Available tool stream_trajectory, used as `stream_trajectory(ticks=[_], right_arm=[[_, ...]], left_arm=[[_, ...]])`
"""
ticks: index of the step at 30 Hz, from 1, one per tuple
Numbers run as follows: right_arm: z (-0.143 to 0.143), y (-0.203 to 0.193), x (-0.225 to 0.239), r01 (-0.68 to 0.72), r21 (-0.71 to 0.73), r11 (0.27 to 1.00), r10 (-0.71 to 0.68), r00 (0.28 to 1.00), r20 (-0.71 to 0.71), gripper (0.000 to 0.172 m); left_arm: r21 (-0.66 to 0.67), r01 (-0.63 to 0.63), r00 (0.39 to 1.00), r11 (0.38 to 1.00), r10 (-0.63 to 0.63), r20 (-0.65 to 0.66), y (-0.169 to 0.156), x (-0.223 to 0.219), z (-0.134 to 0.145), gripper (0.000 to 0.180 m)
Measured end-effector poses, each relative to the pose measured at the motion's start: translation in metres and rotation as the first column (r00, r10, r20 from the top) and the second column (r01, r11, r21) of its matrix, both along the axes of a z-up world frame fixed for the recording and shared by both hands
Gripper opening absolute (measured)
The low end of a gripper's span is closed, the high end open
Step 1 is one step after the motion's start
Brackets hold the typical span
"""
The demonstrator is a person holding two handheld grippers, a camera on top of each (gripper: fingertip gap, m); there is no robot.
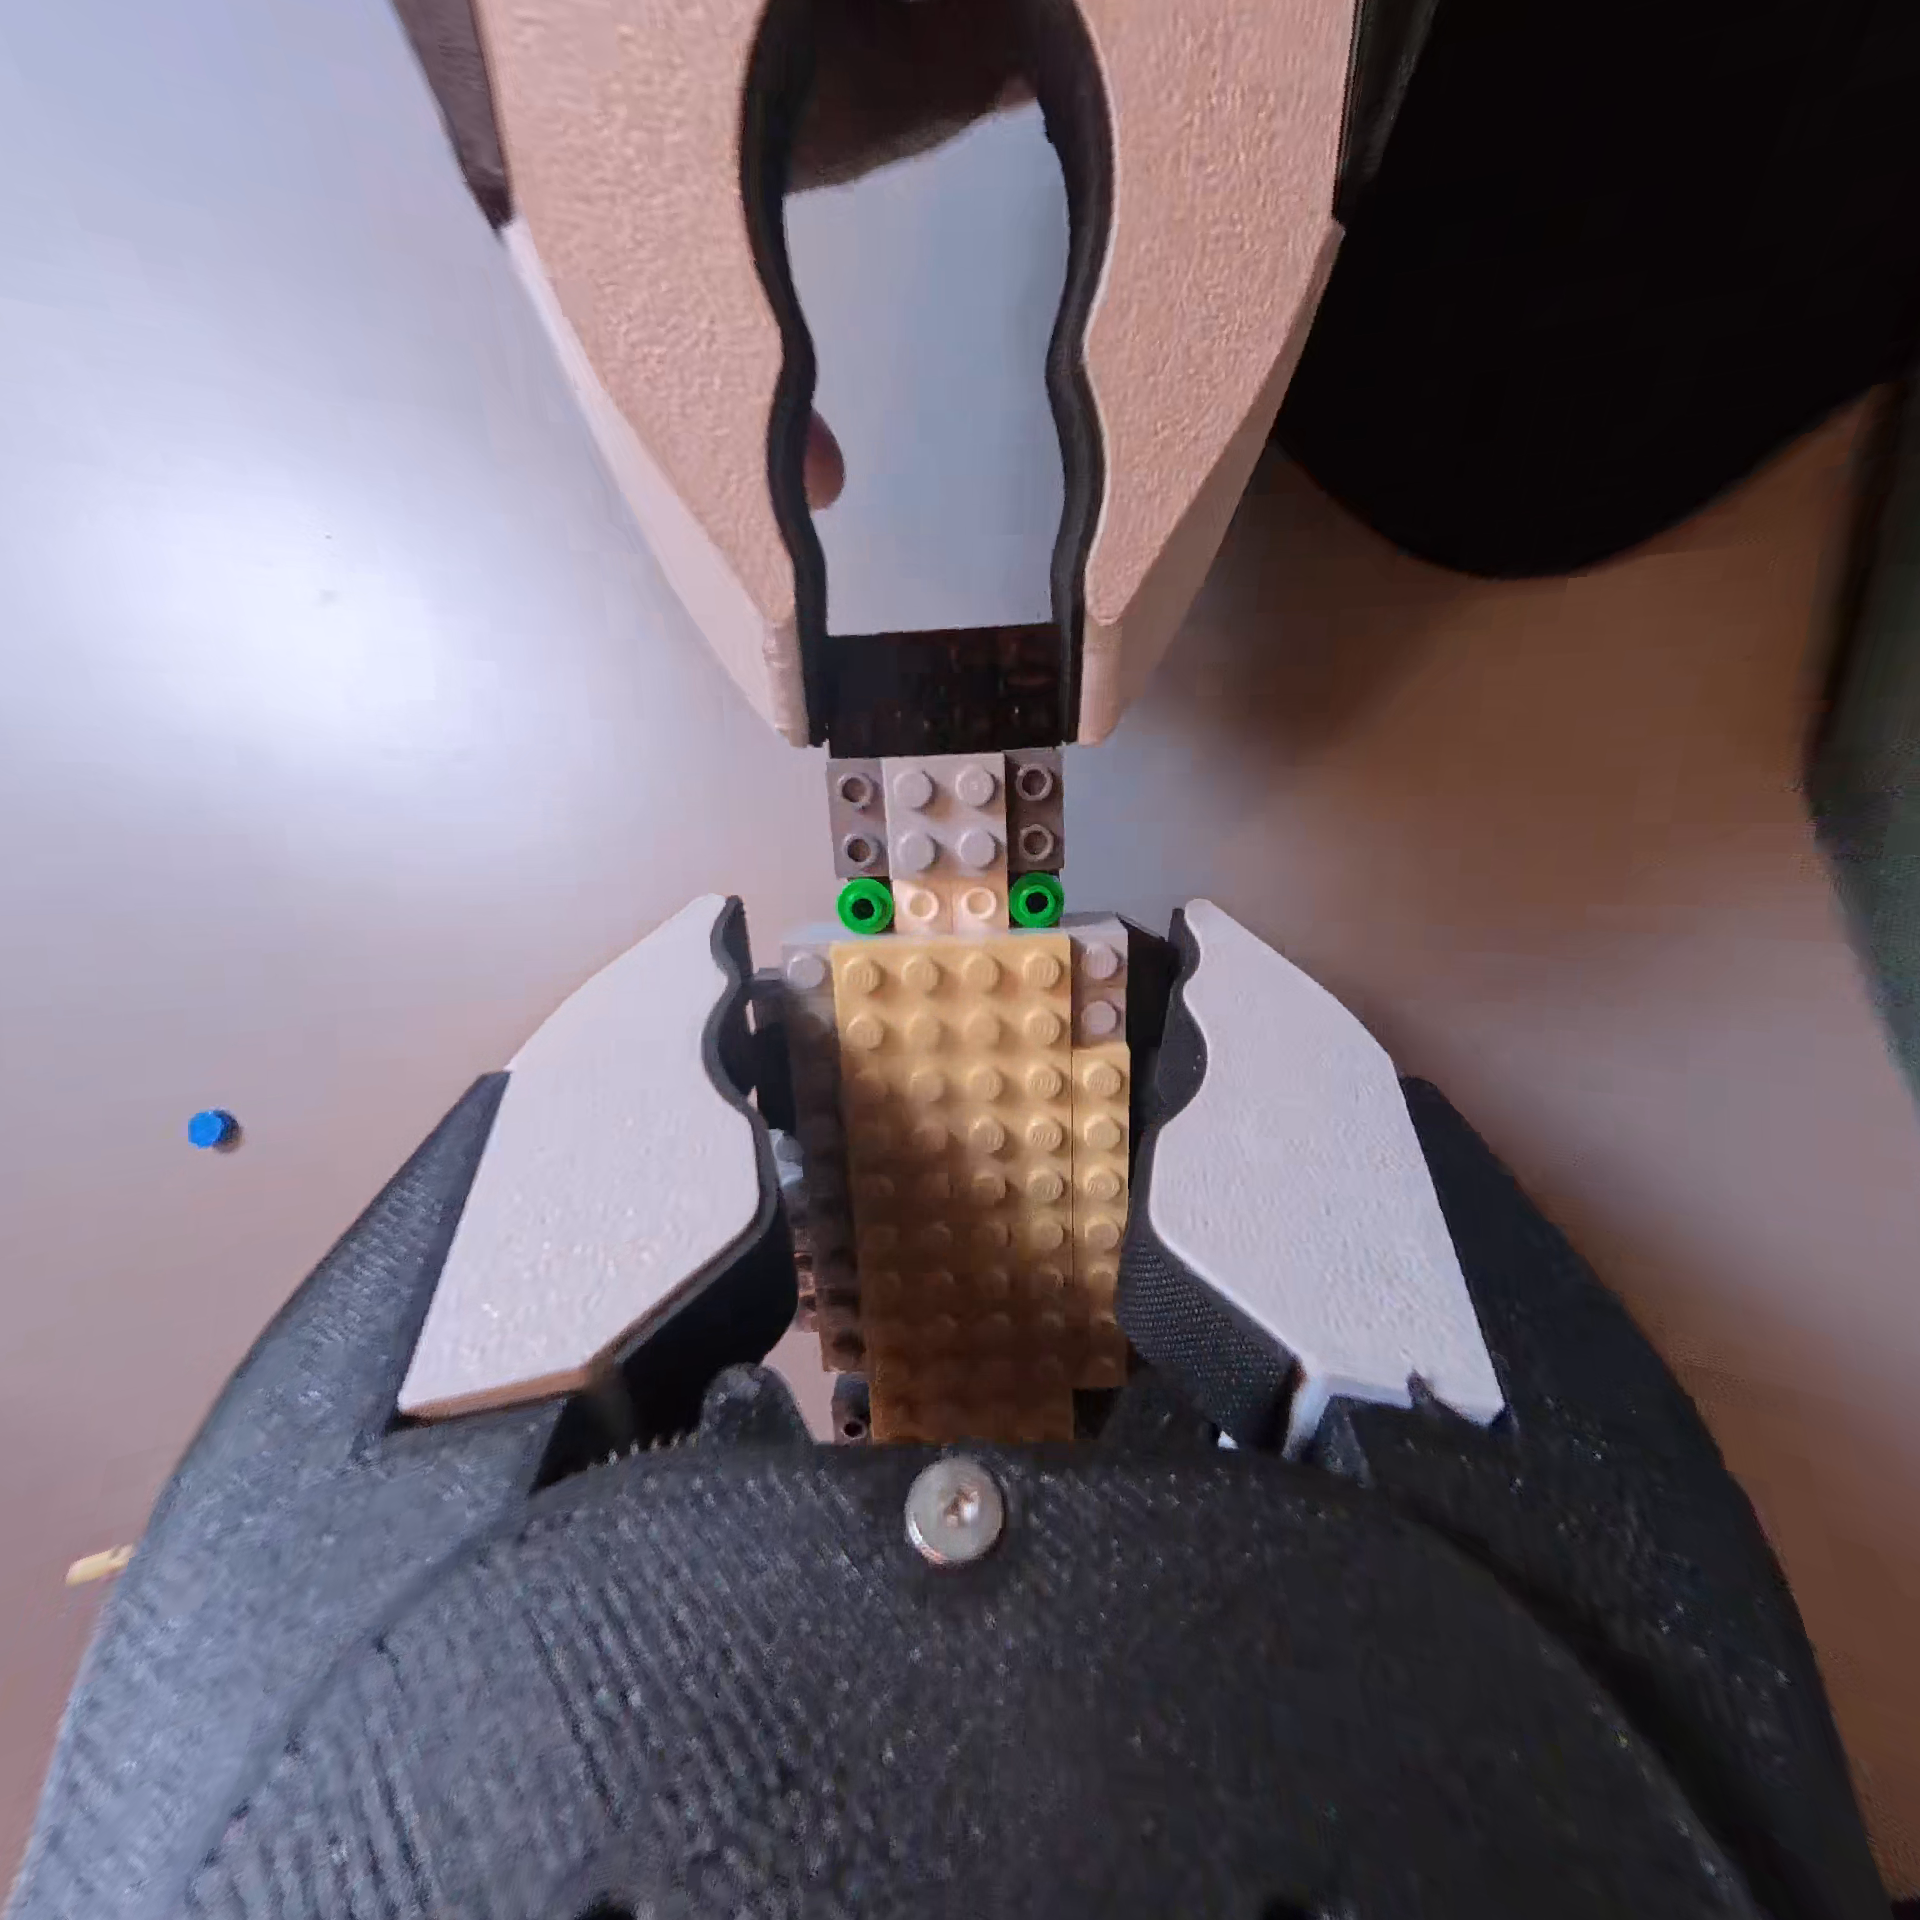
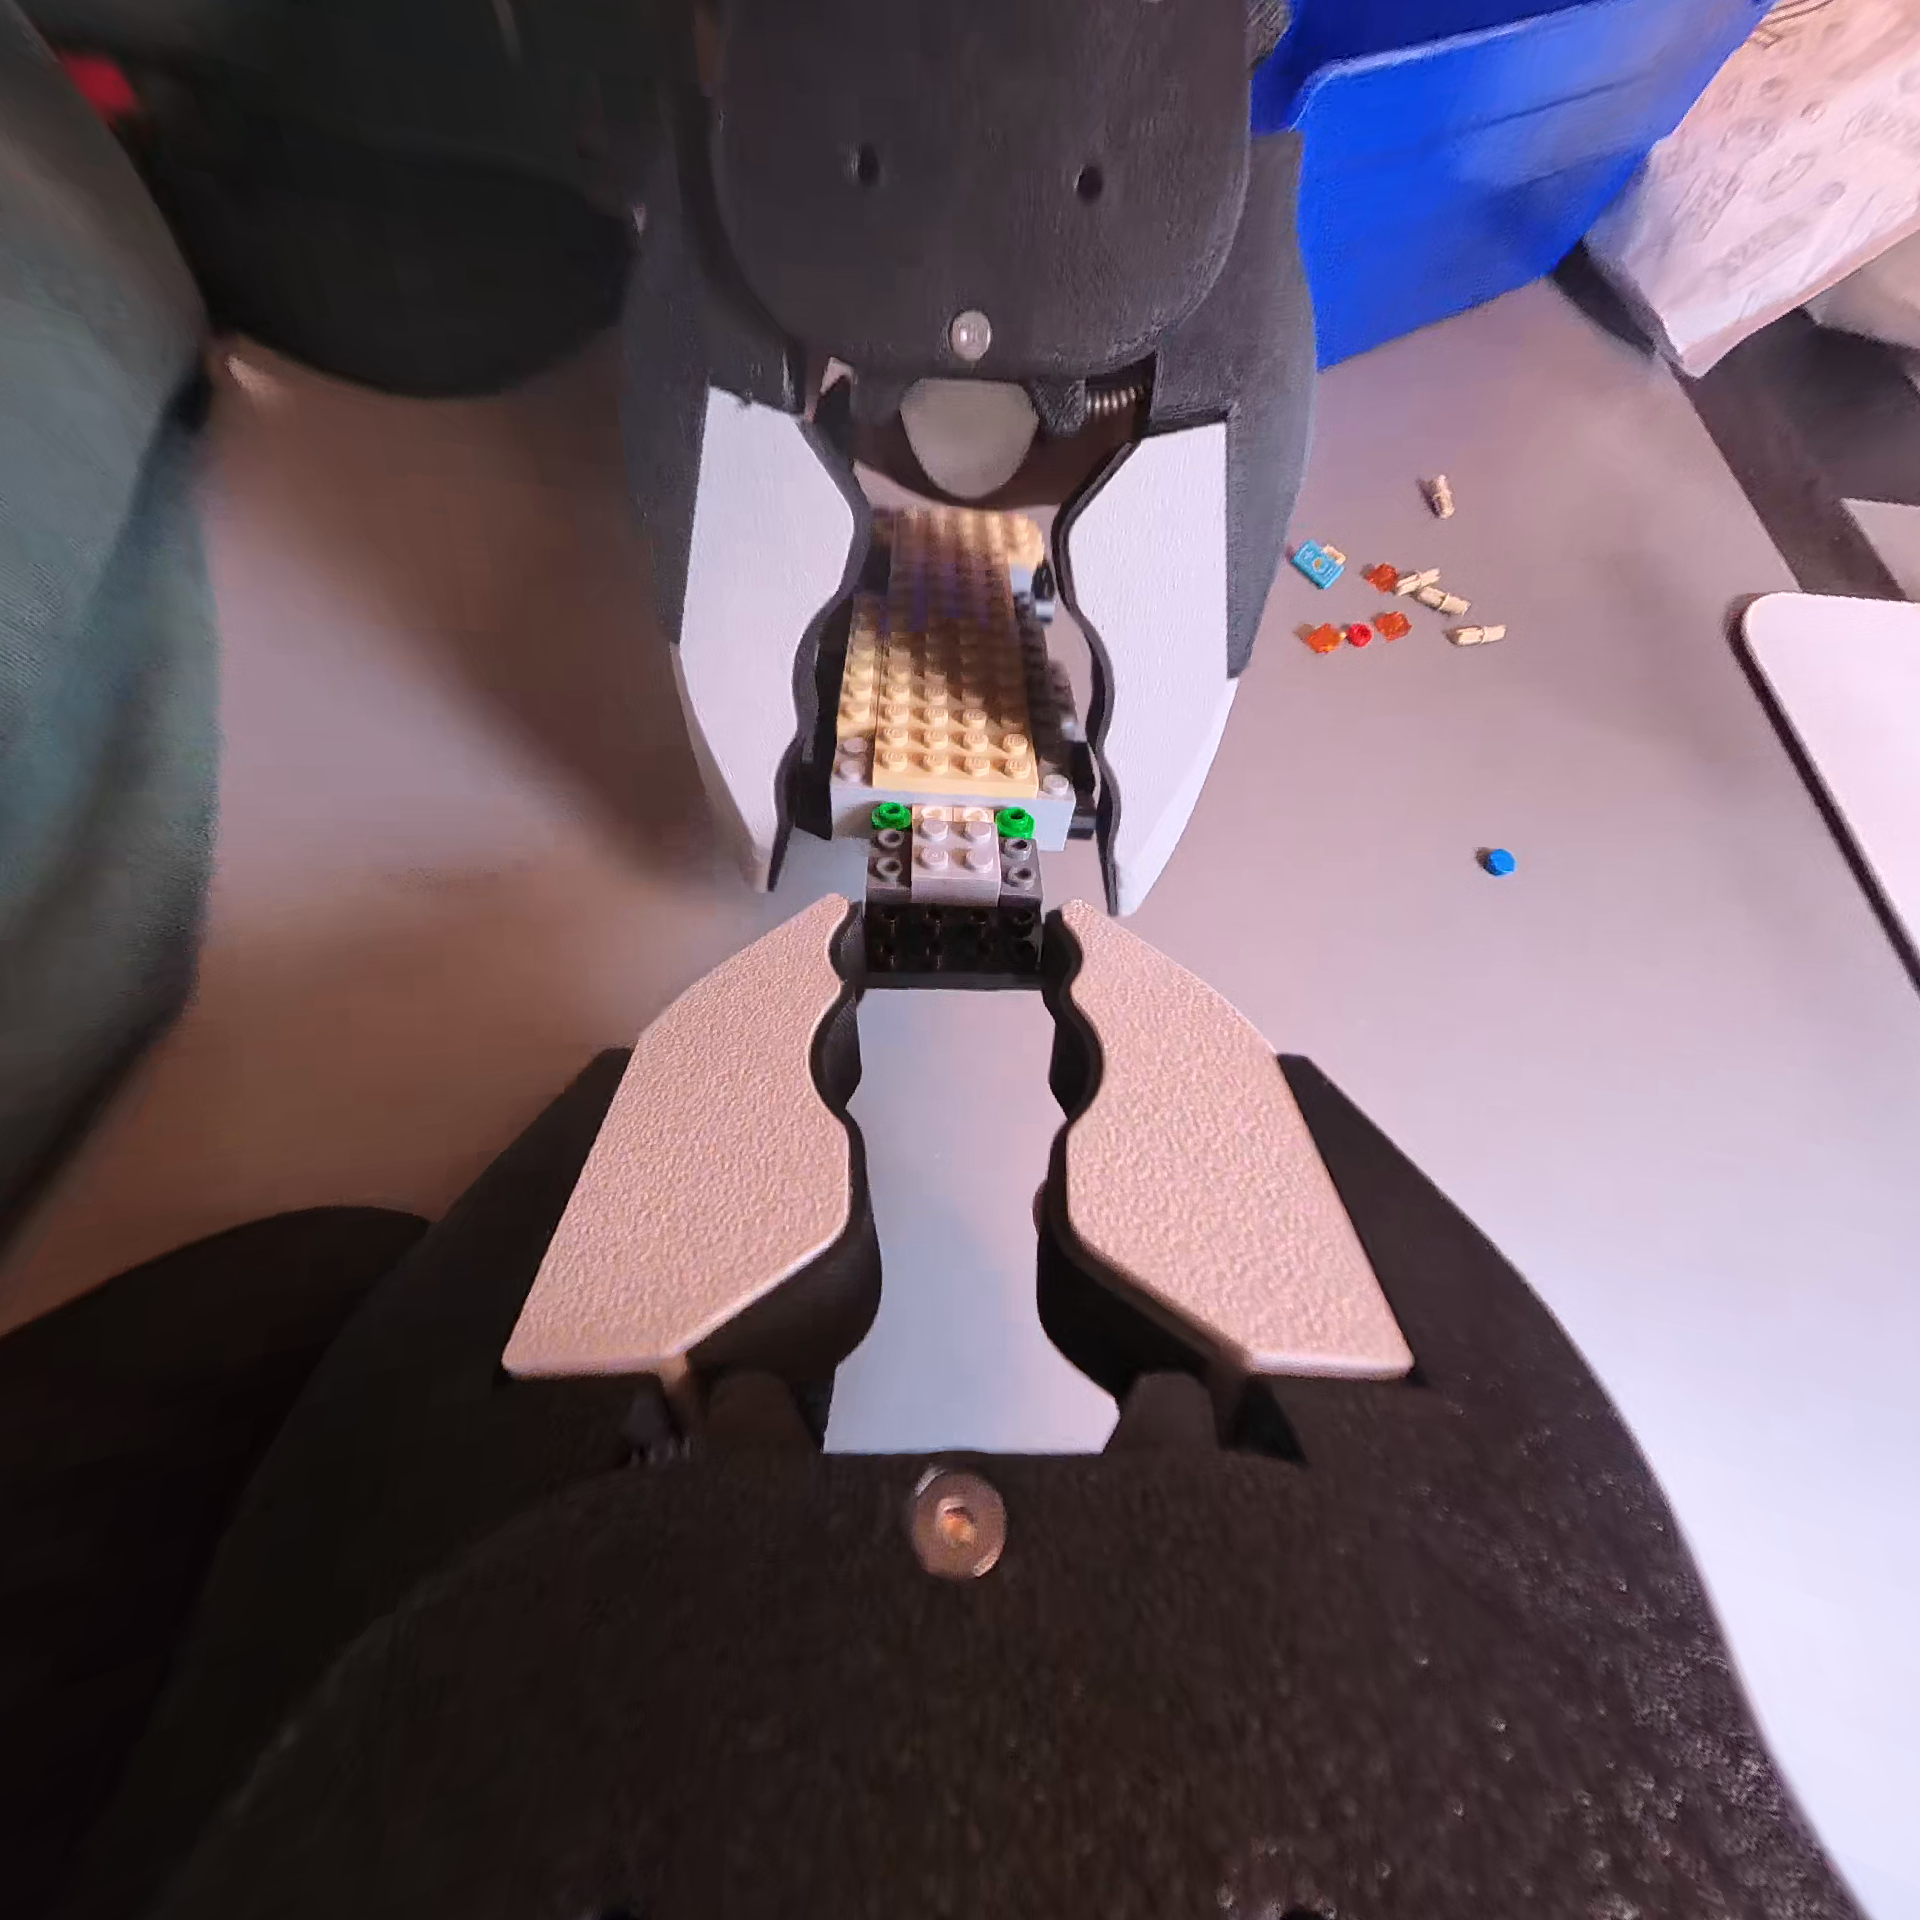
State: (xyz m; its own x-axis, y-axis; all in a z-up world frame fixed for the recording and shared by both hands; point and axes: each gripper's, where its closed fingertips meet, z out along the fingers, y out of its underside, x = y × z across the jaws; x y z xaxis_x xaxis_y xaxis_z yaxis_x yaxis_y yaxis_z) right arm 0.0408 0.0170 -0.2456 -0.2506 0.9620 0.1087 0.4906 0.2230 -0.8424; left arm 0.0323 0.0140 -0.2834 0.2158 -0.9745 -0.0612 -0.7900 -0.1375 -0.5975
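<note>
Brick model [image 2: 951, 790] — black end pinched by right gripper [image 2: 954, 940]; left gripper's [image 1: 956, 940] fingers apart.

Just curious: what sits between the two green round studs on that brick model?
Two pale cream studs sit side by side between the green studs, seen in both wrist views.

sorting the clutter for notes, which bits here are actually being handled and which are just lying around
In use:
- brick model, lying between the open left gripper jaws
- its black end block, clamped by the right gripper

Lying about:
- blue stud
- orange, red and tan loose pieces
- blue bin
- white board
</note>
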Motion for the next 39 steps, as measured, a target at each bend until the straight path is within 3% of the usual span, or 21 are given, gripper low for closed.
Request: stream_trajectory(ticks=[6, 8, 9, 11, 13, 16, 18, 22, 24, 26, 29, 31, 34, 39], right_arm=[[0.024, -0.004, 0.001, -0.057, -0.242, 0.969, 0.025, 0.991, -0.134, 0.032], [0.038, -0.006, 0.002, -0.104, -0.257, 0.961, 0.046, 0.973, -0.225, 0.024], [0.038, -0.005, 0.002, -0.1, -0.214, 0.972, 0.049, 0.972, -0.23, 0.017], [0.037, -0.002, 0.003, -0.081, -0.098, 0.992, 0.059, 0.976, -0.21, 0.04], [0.039, -0.004, 0.002, -0.074, 0.035, 0.997, 0.08, 0.971, -0.224, 0.045], [0.039, -0.001, -0.002, -0.042, 0.212, 0.976, 0.091, 0.971, -0.223, 0.04], [0.044, 0.001, -0.004, -0.025, 0.282, 0.959, 0.095, 0.967, -0.237, 0.027], [0.045, -0.001, -0.003, -0.055, 0.26, 0.964, 0.11, 0.974, -0.2, 0.019], [0.045, 0.0, -0.003, -0.051, 0.222, 0.974, 0.092, 0.979, -0.181, 0.019], [0.043, 0.003, -0.002, -0.035, 0.172, 0.984, 0.062, 0.986, -0.153, 0.017], [0.042, 0.008, -0.002, 0.01, 0.044, 0.999, -0.004, 0.993, -0.12, 0.015], [0.043, 0.009, -0.003, 0.033, -0.027, 0.999, -0.035, 0.994, -0.105, 0.015], [0.045, 0.005, -0.005, 0.035, -0.084, 0.996, -0.043, 0.995, -0.093, 0.014], [0.045, -0.011, -0.002, -0.053, -0.055, 0.997, 0.049, 0.996, -0.077, 0.012]], left_arm=[[-0.259, 0.014, 0.964, 0.966, 0.057, 0.262, -0.012, 0.01, 0.024, 0.077], [-0.354, 0.028, 0.936, 0.935, 0.1, 0.339, -0.01, 0.012, 0.033, 0.077], [-0.386, 0.051, 0.925, 0.921, 0.103, 0.366, -0.011, 0.011, 0.036, 0.077], [-0.439, 0.083, 0.902, 0.894, 0.121, 0.415, -0.012, 0.011, 0.042, 0.077], [-0.504, 0.138, 0.869, 0.853, 0.14, 0.475, -0.016, 0.013, 0.05, 0.076], [-0.565, 0.207, 0.841, 0.799, 0.149, 0.52, -0.021, 0.015, 0.058, 0.076], [-0.594, 0.253, 0.826, 0.763, 0.149, 0.544, -0.025, 0.016, 0.061, 0.077], [-0.617, 0.284, 0.807, 0.734, 0.164, 0.567, -0.028, 0.018, 0.064, 0.076], [-0.607, 0.264, 0.805, 0.75, 0.176, 0.567, -0.024, 0.017, 0.065, 0.076], [-0.552, 0.202, 0.812, 0.809, 0.177, 0.556, -0.017, 0.015, 0.068, 0.07], [-0.321, 0.04, 0.855, 0.946, 0.134, 0.501, -0.004, 0.008, 0.077, 0.052], [-0.097, -0.056, 0.913, 0.994, 0.091, 0.399, 0.004, 0.003, 0.079, 0.04], [0.133, -0.048, 0.975, 0.99, 0.018, 0.222, 0.004, 0.0, 0.074, 0.026], [0.083, 0.001, 0.972, 0.997, -0.02, 0.235, -0.007, 0.006, 0.072, 0.02]])
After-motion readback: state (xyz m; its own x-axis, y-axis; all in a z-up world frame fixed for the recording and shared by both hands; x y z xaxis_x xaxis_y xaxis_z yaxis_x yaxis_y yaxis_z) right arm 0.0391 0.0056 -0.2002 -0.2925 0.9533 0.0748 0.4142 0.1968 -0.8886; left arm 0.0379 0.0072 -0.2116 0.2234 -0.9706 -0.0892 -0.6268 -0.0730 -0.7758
